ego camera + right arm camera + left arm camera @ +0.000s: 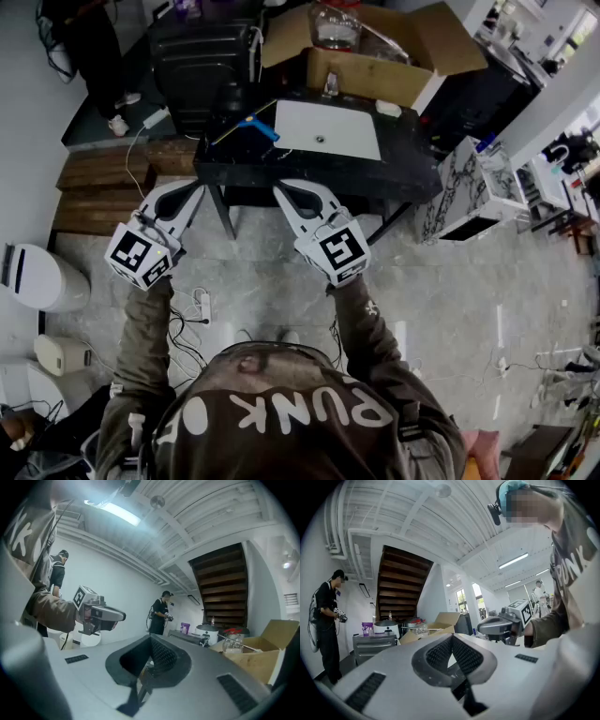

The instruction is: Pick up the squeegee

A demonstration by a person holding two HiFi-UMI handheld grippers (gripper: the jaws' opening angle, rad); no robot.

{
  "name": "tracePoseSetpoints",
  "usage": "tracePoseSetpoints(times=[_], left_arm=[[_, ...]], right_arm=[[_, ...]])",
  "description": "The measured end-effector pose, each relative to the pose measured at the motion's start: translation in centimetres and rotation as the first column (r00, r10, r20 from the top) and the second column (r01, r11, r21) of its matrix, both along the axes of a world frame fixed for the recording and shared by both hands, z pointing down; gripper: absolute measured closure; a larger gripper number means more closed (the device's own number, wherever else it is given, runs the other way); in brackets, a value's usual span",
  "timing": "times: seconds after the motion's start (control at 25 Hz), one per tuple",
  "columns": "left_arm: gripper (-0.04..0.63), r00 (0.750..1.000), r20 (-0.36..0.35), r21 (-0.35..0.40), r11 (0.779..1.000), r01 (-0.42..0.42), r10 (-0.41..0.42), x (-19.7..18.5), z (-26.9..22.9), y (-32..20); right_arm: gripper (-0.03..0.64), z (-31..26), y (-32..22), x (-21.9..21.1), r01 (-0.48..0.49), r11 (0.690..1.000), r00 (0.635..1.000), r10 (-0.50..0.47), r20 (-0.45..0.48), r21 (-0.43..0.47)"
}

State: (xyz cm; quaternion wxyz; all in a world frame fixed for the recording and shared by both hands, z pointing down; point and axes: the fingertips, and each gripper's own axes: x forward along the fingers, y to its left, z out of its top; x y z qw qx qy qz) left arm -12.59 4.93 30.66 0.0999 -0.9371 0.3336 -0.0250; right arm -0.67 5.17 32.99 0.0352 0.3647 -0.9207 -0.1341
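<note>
The squeegee, blue-handled with a thin pale bar, lies on the black table to the left of a white inset basin. I hold both grippers level in front of the table's near edge, short of the squeegee. The left gripper is at the table's left corner, its jaws shut with nothing between them. The right gripper is just below the squeegee, also shut and empty. Neither gripper view shows the squeegee.
A cardboard box with a glass jar sits behind the table, next to a black cabinet. Wooden steps lie to the left and a marble-patterned box to the right. Cables lie on the floor. Another person stands nearby.
</note>
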Motion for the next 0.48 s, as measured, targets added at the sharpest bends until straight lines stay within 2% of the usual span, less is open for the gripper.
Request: tracePoseSetpoints(times=[0.48], left_arm=[[0.592, 1.000, 0.003, 0.001, 1.000, -0.001, 0.001, 0.32, 0.34, -0.42]], right_arm=[[0.609, 0.12, -0.27, 0.32, -0.003, 1.000, 1.000, 0.003, -0.011, 0.000]])
